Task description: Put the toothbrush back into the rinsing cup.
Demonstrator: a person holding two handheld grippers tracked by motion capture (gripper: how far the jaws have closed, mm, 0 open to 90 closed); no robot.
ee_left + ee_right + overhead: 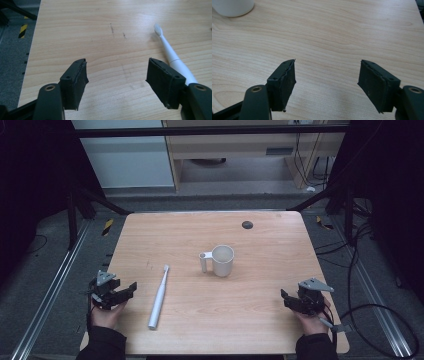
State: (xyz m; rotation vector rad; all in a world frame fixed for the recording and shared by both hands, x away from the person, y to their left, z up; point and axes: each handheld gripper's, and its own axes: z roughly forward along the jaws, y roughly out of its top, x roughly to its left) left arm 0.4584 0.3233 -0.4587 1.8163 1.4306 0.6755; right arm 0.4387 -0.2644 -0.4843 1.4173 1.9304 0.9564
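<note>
Left tool (116, 77) hides toothbrush (172, 58) base — mug (233, 7) cropped.

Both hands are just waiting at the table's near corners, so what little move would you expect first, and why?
Probably the left gripper slides toward the white toothbrush: its fingers stand open and empty, and the brush lies flat beside them, closer than the white cup.

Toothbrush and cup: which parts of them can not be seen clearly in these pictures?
- Toothbrush, left gripper view: the handle's lower end is hidden behind the right-hand jaw.
- Cup, right gripper view: cut off by the top edge, its base alone showing.
- Cup, high view: the inside is too small to judge.
</note>
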